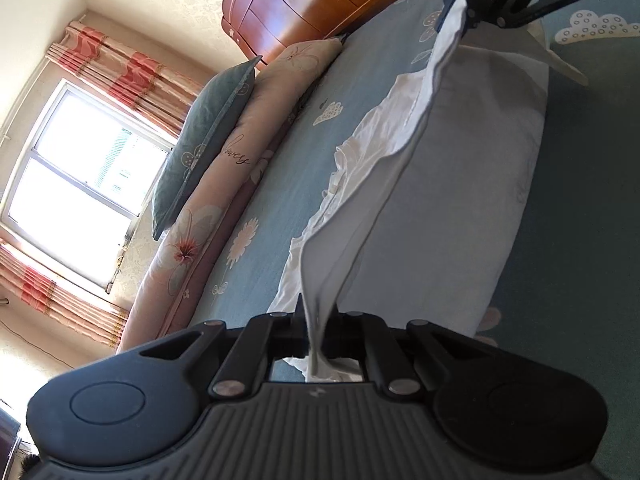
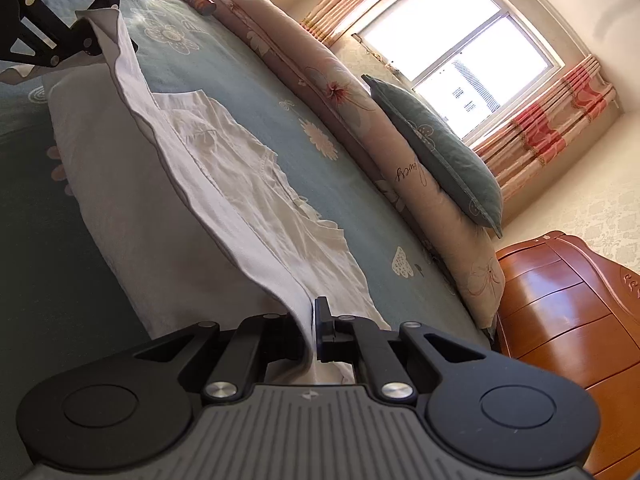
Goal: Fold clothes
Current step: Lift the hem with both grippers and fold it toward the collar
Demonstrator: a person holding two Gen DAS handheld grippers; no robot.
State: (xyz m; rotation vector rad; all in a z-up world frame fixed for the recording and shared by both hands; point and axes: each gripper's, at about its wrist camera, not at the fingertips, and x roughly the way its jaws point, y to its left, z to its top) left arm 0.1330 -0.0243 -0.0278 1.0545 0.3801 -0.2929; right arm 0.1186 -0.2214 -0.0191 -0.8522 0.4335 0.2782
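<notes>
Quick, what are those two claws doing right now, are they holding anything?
Left claw: shut on one edge of the white garment, lifted off the bed.
Right claw: shut on the same garment's edge, farther along.

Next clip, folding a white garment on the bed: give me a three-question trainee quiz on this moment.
1. True or false: both the left gripper and the right gripper are shut on the white garment.
2. What stands beyond the pillows, at the head of the bed? A) wooden headboard B) mirror C) bookshelf
3. Fill in: the garment edge between the grippers is ____ off the blue bedsheet.

Key: 1 true. 2 A, the wooden headboard. 3 lifted.
</notes>
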